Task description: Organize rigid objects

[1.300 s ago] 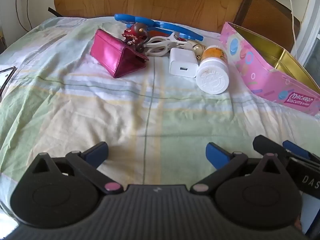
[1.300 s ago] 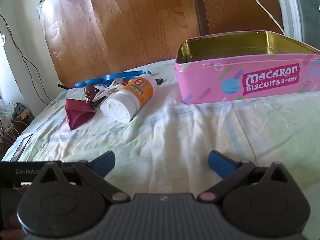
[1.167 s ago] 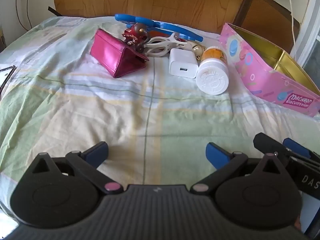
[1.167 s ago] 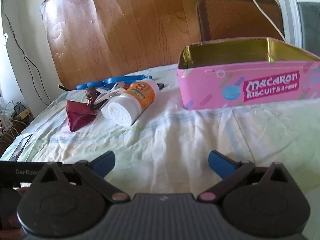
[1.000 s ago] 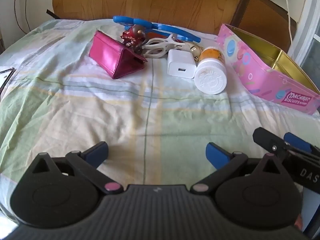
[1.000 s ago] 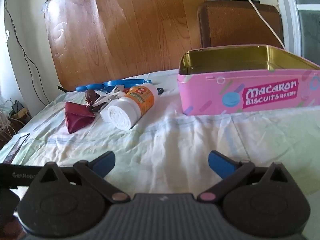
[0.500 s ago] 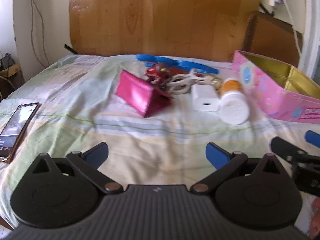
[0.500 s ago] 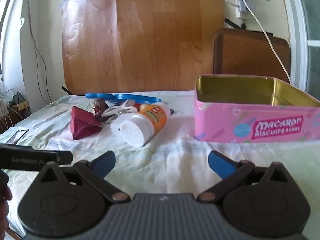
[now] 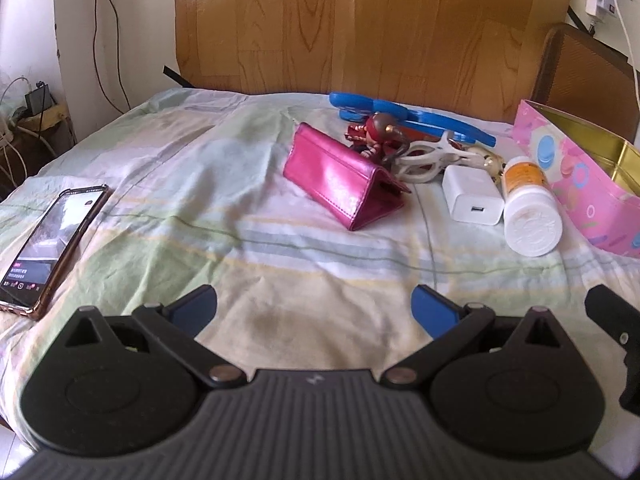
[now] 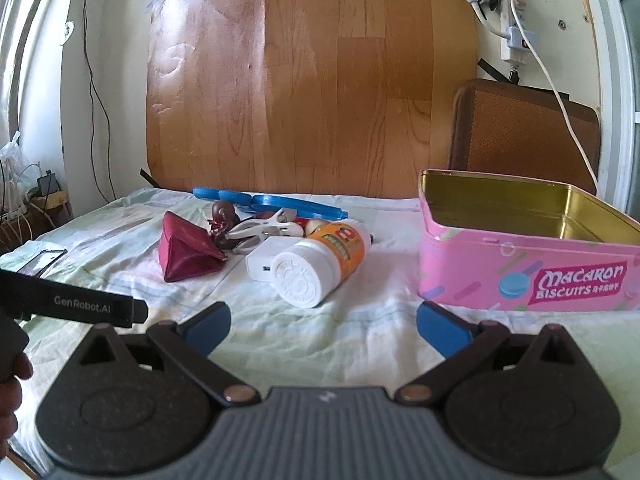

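A cluster of items lies on the bed sheet: a magenta folded wallet [image 9: 344, 176] [image 10: 186, 254], a white charger [image 9: 472, 194] [image 10: 262, 258], a white-capped orange bottle [image 9: 530, 208] [image 10: 320, 264] on its side, a small red figurine [image 9: 378, 132], a white clip [image 9: 432, 156] and a long blue plastic piece [image 9: 412, 118]. An open pink biscuit tin [image 10: 524, 264] [image 9: 580, 176] stands to their right. My left gripper [image 9: 314, 310] and right gripper [image 10: 322, 326] both hover open near the bed's front, well short of the items, holding nothing.
A phone [image 9: 52, 244] lies screen-up at the left edge of the bed. A wooden board [image 10: 312, 80] leans on the wall behind, with a brown chair back [image 10: 524, 136] and a power strip with cord [image 10: 516, 36] at the right. A hand [image 10: 12, 392] shows at lower left.
Both grippers have pulled back and tilted up, so the items look farther off and more wall shows. The phone has come into the left view. Nothing on the bed has moved.
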Demonstrator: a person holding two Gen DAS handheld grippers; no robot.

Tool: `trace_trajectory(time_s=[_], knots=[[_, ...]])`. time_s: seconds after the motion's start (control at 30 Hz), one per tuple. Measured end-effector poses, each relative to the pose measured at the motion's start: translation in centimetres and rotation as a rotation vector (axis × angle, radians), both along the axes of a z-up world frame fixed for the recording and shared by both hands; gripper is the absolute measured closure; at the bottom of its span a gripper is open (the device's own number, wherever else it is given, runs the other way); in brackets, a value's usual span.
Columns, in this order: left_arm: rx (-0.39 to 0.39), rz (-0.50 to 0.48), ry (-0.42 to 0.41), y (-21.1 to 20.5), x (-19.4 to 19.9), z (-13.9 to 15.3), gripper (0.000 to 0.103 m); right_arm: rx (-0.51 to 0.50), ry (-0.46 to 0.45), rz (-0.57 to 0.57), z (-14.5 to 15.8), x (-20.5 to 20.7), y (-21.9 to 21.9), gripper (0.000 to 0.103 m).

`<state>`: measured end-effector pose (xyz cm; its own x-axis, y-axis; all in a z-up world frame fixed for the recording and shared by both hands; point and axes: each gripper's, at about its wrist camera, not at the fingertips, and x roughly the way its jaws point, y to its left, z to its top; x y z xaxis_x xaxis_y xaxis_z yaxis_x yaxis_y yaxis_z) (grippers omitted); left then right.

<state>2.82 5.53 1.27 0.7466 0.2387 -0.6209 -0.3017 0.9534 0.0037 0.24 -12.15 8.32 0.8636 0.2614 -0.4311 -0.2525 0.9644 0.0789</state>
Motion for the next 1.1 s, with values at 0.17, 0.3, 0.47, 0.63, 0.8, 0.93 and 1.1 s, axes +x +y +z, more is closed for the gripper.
trace_trajectory(time_s=[0.17, 0.3, 0.47, 0.63, 0.8, 0.93, 1.1], knots=[[0.024, -0.002, -0.022, -0.9, -2.2, -0.2, 0.0, 0.0, -0.004, -0.007, 0.0, -0.1, 0.1, 0.0], [0.031, -0.003, -0.026, -1.0, -2.2, -0.3, 0.0, 0.007, 0.001, -0.01, -0.1, -0.1, -0.1, 0.0], [0.041, -0.01, -0.026, -1.3, -2.1, -0.3, 0.0, 0.013, 0.006, -0.019, -0.3, -0.1, -0.3, 0.0], [0.05, -0.018, -0.028, -1.6, -1.9, -0.2, 0.0, 0.019, 0.019, -0.023, -0.6, 0.1, -0.6, 0.0], [0.059, -0.028, -0.032, -1.9, -1.6, 0.0, 0.0, 0.026, 0.032, -0.026, -0.9, 0.3, -0.8, 0.0], [0.065, -0.034, -0.037, -2.1, -1.3, 0.1, 0.0, 0.026, 0.037, -0.029, -1.1, 0.4, -0.9, 0.0], [0.073, -0.045, -0.044, -2.3, -1.0, 0.2, 0.0, 0.029, 0.045, -0.029, -1.1, 0.6, -1.1, 0.0]])
